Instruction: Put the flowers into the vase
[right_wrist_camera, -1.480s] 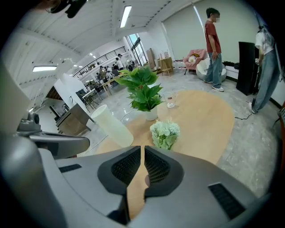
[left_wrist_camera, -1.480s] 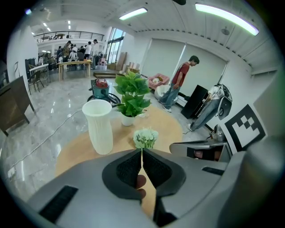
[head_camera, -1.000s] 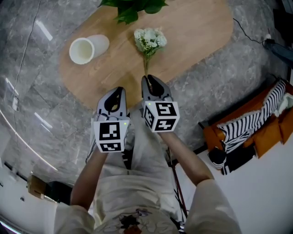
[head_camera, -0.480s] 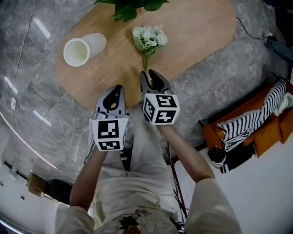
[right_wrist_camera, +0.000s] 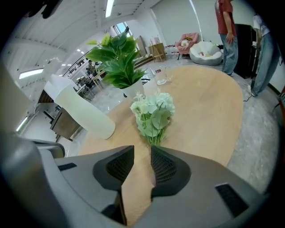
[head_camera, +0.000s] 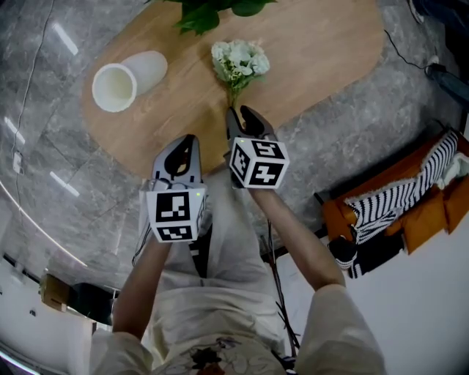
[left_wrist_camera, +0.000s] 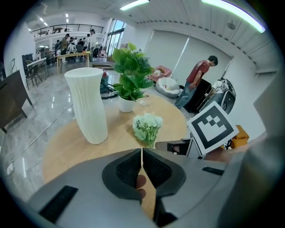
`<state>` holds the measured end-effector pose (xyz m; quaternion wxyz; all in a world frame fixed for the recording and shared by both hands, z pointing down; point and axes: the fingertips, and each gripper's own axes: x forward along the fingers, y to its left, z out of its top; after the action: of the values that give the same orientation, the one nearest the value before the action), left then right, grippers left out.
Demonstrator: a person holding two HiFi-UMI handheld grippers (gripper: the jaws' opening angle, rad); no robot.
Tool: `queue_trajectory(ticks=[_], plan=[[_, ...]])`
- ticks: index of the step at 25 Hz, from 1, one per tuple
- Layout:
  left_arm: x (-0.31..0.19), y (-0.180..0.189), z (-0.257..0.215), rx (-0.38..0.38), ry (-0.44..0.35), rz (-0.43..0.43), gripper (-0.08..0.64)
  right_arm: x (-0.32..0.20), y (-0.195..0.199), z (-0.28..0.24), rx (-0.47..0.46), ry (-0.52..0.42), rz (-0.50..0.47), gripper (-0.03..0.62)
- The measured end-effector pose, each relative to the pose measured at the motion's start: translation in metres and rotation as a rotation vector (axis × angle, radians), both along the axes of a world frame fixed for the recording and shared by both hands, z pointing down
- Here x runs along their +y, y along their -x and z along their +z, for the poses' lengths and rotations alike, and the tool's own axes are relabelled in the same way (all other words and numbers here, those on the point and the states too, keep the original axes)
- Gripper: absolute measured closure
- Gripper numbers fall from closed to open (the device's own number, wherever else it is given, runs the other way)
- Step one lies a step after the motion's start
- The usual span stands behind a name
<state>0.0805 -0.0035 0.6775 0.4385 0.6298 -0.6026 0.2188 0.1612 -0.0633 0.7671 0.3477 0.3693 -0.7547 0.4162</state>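
Loads of bare table (head_camera: 315, 51) right of the flowers (head_camera: 239, 60), wide open clear to that end. So 2 easy lanes really: that one, plus the open strip of wood between the flowers and the upright vase (head_camera: 124, 77) at the left end, well apart. Tighter at the back, with a potted plant (head_camera: 212, 11) just behind the blooms, leaves reaching toward them. Near edge by the stems unblocked.
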Motion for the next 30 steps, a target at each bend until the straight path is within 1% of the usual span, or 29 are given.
queue_trajectory(ticks=[2,6,13,18,27,30], plan=[[-0.001,0.000,0.003,0.003,0.005,-0.002,0.541,-0.001,-0.001,0.009,0.011,0.017,-0.002,0.486],[-0.006,0.000,0.010,0.008,0.011,-0.009,0.541,-0.006,-0.003,0.024,0.031,0.019,-0.021,0.474],[-0.007,0.006,0.029,0.023,0.055,-0.023,0.542,-0.012,-0.002,0.037,0.040,0.022,-0.035,0.456],[-0.007,0.008,0.035,0.033,0.068,-0.038,0.541,-0.016,0.002,0.042,0.034,0.032,-0.038,0.442],[-0.002,0.006,0.041,0.044,0.080,-0.042,0.541,-0.029,0.000,0.055,0.013,0.078,0.004,0.416],[0.000,0.008,0.041,0.048,0.083,-0.045,0.541,-0.032,0.004,0.058,0.003,0.092,-0.015,0.413]])
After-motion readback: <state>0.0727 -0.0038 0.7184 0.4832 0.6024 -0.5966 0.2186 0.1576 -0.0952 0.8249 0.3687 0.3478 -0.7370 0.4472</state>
